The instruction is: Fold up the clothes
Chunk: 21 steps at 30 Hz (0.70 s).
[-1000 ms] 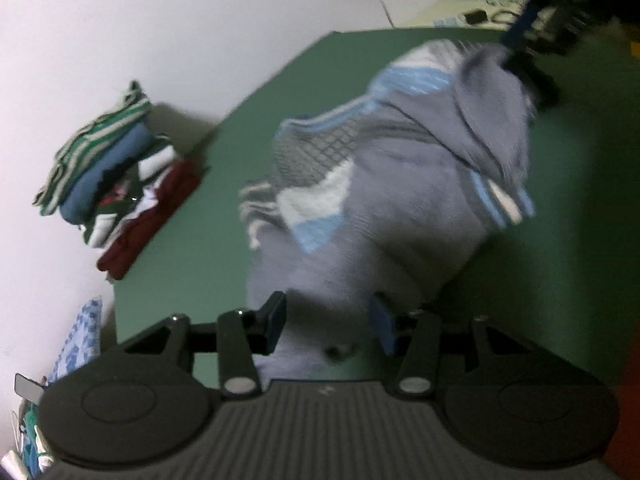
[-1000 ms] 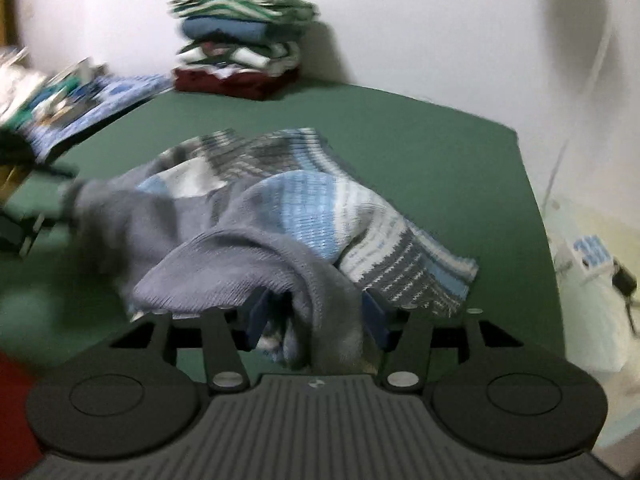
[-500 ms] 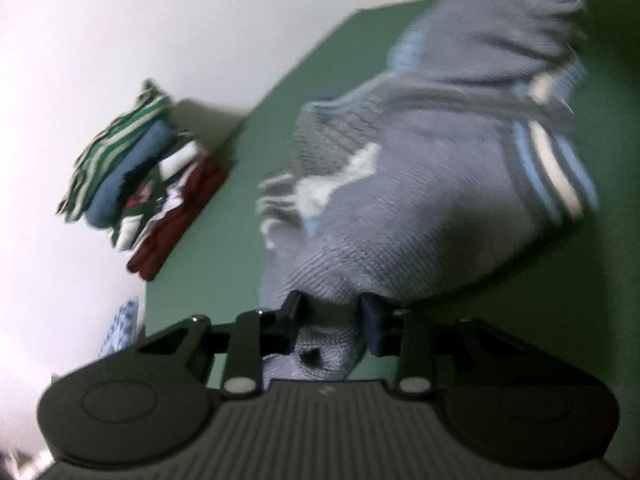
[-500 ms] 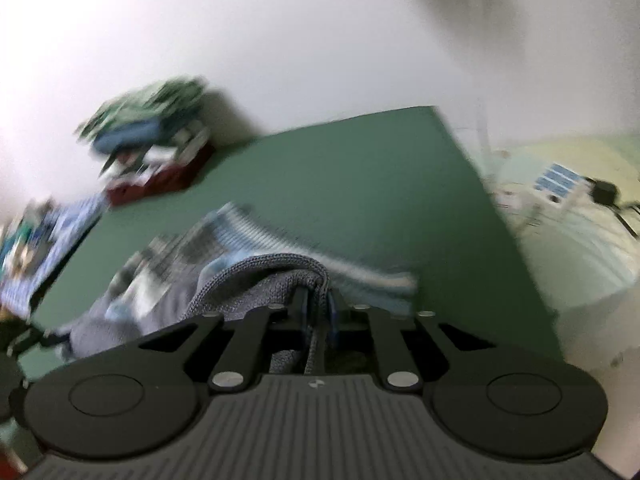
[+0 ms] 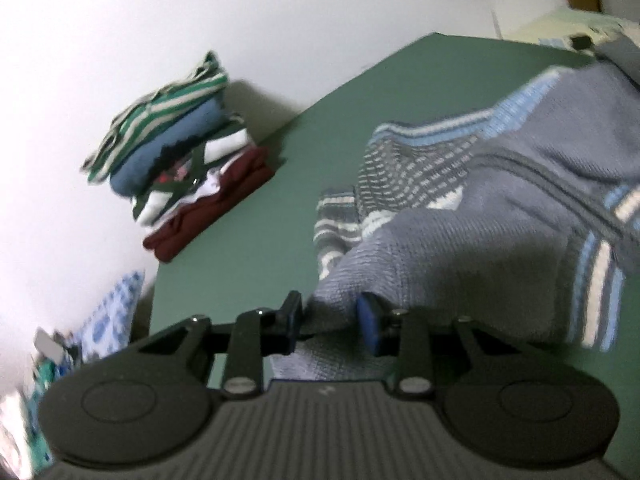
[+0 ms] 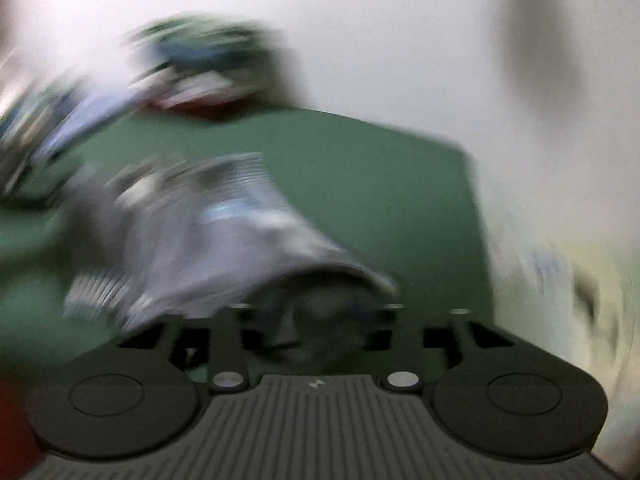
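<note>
Closest in the left wrist view, the left tool [image 5: 330, 318] is clamped on a bunched corner of the grey knitted sweater [image 5: 472, 232], the cloth pinched between its two pads. The right wrist view is heavily smeared by motion: the right tool [image 6: 316, 320] has sweater cloth [image 6: 224, 236] lying between its fingers, its jaws are opening, and whether the pads press on the fabric is too blurred to tell.

The sweater lies on the green table [image 5: 400, 92], stretching from the left tool away toward the upper right of that view, where its far end is cut off by the picture's edge. Blue and white stripe bands and a dotted panel read clearly here; the right view gives only pale streaks.

Farther off, against the white wall [image 5: 120, 40], a stack of folded clothes [image 5: 180, 184] sits at the table's far corner, a green-striped piece on top and a maroon one at the bottom. In the right view the same stack [image 6: 200, 68] is a mere blur of colour.
</note>
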Tool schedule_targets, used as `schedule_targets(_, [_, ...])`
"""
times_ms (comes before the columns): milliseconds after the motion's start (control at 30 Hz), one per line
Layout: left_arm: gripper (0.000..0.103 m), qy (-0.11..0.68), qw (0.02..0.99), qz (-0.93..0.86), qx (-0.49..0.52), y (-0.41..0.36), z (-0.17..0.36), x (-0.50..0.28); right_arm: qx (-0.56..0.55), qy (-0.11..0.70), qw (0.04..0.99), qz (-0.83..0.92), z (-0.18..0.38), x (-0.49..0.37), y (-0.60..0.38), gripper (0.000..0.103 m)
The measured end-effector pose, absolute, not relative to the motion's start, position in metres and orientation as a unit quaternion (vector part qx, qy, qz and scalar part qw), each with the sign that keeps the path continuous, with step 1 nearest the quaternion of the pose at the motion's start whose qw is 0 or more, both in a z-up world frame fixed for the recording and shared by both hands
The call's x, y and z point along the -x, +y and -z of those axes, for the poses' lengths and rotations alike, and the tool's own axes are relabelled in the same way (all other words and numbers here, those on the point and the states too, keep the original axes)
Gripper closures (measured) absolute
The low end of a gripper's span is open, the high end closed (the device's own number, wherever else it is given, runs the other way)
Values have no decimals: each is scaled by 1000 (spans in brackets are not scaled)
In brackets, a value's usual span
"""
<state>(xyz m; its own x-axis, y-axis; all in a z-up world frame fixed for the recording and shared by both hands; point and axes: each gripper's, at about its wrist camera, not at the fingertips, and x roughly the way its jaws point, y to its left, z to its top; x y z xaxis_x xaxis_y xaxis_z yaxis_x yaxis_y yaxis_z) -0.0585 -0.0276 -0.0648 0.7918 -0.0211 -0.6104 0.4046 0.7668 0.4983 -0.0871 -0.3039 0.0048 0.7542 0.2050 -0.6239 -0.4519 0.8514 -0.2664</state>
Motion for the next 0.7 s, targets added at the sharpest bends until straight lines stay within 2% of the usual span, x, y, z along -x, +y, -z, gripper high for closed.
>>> schedule_targets(100, [61, 300, 883, 140, -332, -21, 63, 64, 391, 252, 848, -253, 10, 120, -264, 37])
schedule_targets(167, [51, 293, 873, 159, -355, -16, 60, 75, 467, 243, 801, -285, 24, 130, -254, 37])
schedule_targets(233, [45, 288, 859, 175, -384, -9, 58, 87, 525, 239, 756, -310, 36, 137, -250, 37])
schedule_targets(333, [44, 283, 835, 198, -428, 0, 55, 105, 538, 234, 743, -323, 33, 136, -255, 36])
schedule_targets(400, [44, 276, 818, 206, -461, 0, 60, 115, 543, 226, 741, -324, 32, 133, -257, 31])
schedule_targets(467, [47, 268, 802, 218, -487, -5, 67, 123, 553, 210, 745, -309, 36, 127, -254, 31])
schedule_targets(600, [46, 220, 777, 242, -538, -24, 82, 140, 556, 199, 749, -301, 48, 115, -243, 38])
schedule_targets(700, [46, 197, 767, 247, -559, -35, 93, 140, 546, 186, 760, -301, 50, 113, -236, 39])
